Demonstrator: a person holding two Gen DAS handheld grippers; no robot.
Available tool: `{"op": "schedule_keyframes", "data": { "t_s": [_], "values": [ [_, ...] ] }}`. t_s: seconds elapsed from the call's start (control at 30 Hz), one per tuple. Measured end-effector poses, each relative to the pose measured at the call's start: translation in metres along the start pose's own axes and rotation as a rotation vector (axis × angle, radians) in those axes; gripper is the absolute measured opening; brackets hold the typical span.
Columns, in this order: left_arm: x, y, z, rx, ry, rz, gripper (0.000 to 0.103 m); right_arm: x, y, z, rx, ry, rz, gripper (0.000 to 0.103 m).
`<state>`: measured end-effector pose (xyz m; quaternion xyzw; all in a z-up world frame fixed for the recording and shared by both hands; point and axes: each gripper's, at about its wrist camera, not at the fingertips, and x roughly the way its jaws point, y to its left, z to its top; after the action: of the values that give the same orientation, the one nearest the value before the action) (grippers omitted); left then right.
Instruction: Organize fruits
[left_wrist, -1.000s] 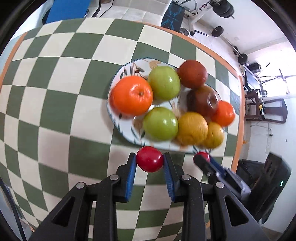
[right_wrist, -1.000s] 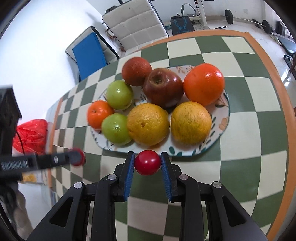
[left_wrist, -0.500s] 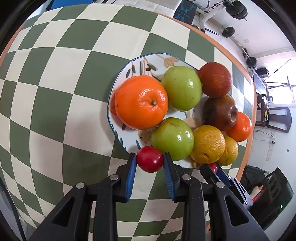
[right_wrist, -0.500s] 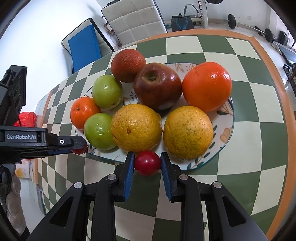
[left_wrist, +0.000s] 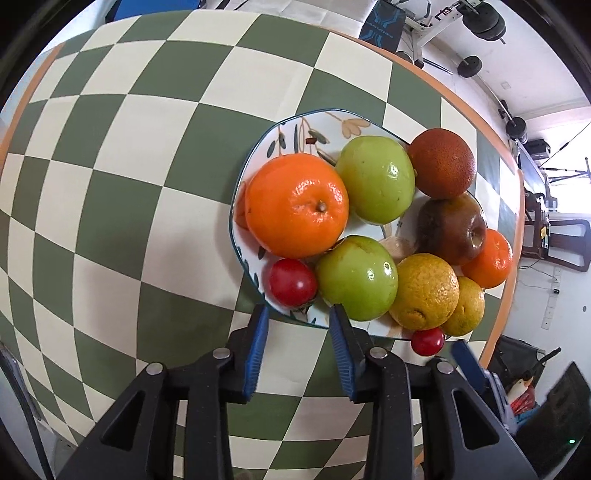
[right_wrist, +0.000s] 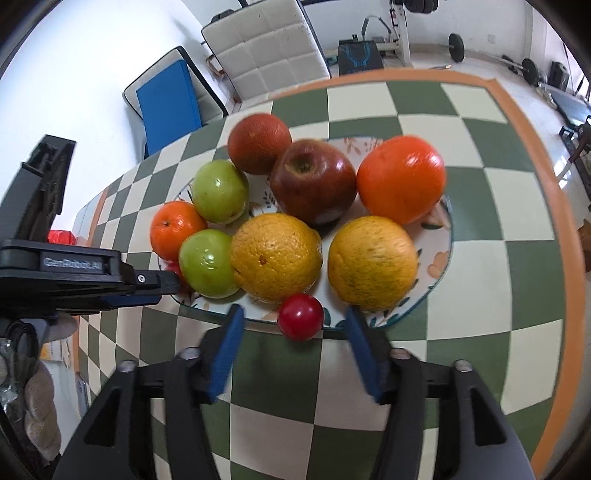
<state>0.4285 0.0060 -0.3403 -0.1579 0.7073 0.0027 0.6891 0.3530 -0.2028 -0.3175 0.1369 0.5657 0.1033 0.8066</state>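
The right claw (right_wrist: 291, 347) is spread, as is the left claw (left_wrist: 295, 325); each red fruit (right_wrist: 300, 316) sits loose at the plate (right_wrist: 441, 254) rim and could be rolled onto the worktop (right_wrist: 480, 295).

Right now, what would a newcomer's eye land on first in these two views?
The patterned plate heaped with bright fruit on the green-and-cream checked table. Then two small red tomatoes on its near rim, one ahead of the open left gripper, one ahead of the open right gripper.
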Motion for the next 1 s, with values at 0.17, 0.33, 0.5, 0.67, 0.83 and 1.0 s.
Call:
{"op": "schedule_keyframes", "data": {
  "t_s": [0.17,0.33,0.5,0.67,0.83,1.0],
  "values": [
    [-0.015,-0.005,-0.013,0.026,-0.065,0.067,0.07,-0.031,-0.009,0.005,0.03,-0.049,-0.03,0.083],
    [-0.03,-0.013,-0.036,0.08,-0.152,0.177,0.096,-0.046,-0.026,0.007,0.031,-0.026,-0.138,0.095],
    [-0.035,-0.021,-0.055,0.125,-0.204,0.25,0.096,-0.053,-0.035,0.003,0.012,-0.033,-0.185,0.095],
    [-0.05,-0.033,-0.071,0.154,-0.268,0.27,0.096,-0.071,-0.03,-0.002,-0.003,-0.063,-0.205,0.095],
    [-0.082,-0.043,-0.095,0.187,-0.359,0.285,0.096,-0.104,-0.022,-0.011,-0.009,-0.106,-0.215,0.096],
    [-0.12,-0.049,-0.127,0.218,-0.437,0.267,0.096,-0.147,-0.008,-0.029,-0.015,-0.162,-0.227,0.096]
  ]
}}
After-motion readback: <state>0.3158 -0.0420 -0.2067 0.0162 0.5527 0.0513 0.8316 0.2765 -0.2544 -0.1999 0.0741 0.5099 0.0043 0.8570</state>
